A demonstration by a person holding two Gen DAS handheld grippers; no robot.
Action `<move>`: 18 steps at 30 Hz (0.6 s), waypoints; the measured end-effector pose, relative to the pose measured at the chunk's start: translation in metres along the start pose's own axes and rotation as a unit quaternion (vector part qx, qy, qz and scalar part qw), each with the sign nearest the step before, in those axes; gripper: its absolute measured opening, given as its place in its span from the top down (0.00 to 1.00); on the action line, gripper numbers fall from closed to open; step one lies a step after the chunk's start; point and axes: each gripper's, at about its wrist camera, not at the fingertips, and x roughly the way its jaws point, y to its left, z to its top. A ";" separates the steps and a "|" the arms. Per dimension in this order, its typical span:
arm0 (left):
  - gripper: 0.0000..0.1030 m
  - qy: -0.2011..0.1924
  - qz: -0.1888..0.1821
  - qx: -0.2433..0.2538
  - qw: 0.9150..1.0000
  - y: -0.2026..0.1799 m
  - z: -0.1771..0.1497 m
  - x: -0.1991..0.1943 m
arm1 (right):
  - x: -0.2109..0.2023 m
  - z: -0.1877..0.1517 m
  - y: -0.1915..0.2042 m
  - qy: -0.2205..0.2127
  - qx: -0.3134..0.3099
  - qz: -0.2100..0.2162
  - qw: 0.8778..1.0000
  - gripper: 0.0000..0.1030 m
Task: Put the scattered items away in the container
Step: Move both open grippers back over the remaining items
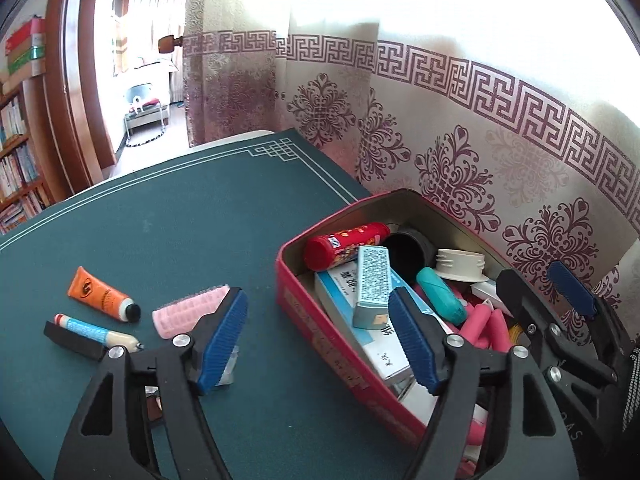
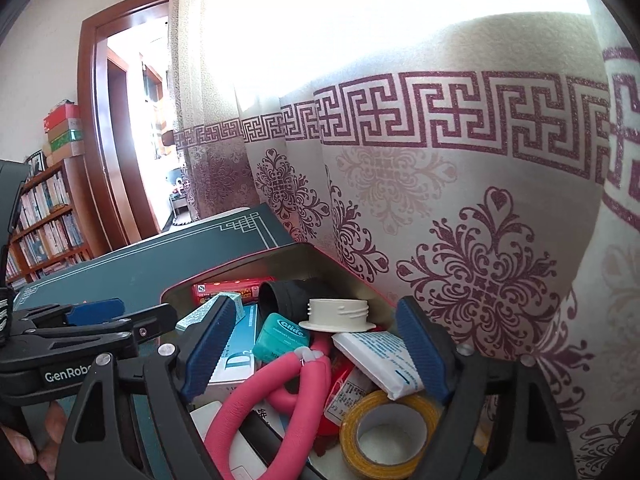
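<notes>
Left hand-held gripper (image 1: 318, 344): released, blue ribbed pads spread wide, right pad over the red tin (image 1: 320, 316), left pad over the surface, nothing clamped. Right hand-held gripper (image 2: 316, 352): likewise released, jaws wide apart above the tin's contents, nothing pinched.

Inside the tin: red printed tube (image 1: 346, 245) at the far end, pale blue-grey box (image 1: 372, 286) lying on a white and blue carton (image 1: 344, 300), teal floss case (image 2: 282, 338), cream threaded cap (image 2: 338, 314), black cup (image 2: 280, 300), pink foam roller (image 2: 256, 400) bent into a loop, white sachet (image 2: 380, 360), yellow tape roll (image 2: 388, 436).

Still outside, left of the tin on the dark green surface (image 1: 180, 220): pink ridged hair roller (image 1: 192, 314) just beside the left pad, orange tube (image 1: 102, 294) with black cap, slim blue-and-cream tube (image 1: 96, 330) across a black block (image 1: 74, 342).

Beyond: cream curtain (image 1: 460, 152) with maroon key border and floral motifs at right, wooden doorway (image 1: 80, 100) and bookshelf (image 1: 18, 160) far left.
</notes>
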 end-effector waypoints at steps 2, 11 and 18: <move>0.23 0.003 0.009 -0.014 1.000 0.015 -0.004 -0.008 | -0.008 0.000 0.006 -0.026 -0.015 -0.004 1.000 0.17; 0.20 0.016 0.080 -0.090 0.993 0.103 -0.044 -0.034 | -0.022 -0.007 0.037 -0.066 -0.082 0.043 0.993 0.17; 0.20 0.019 0.079 -0.093 0.992 0.124 -0.074 -0.034 | -0.028 -0.015 0.059 -0.065 -0.108 0.096 0.987 0.00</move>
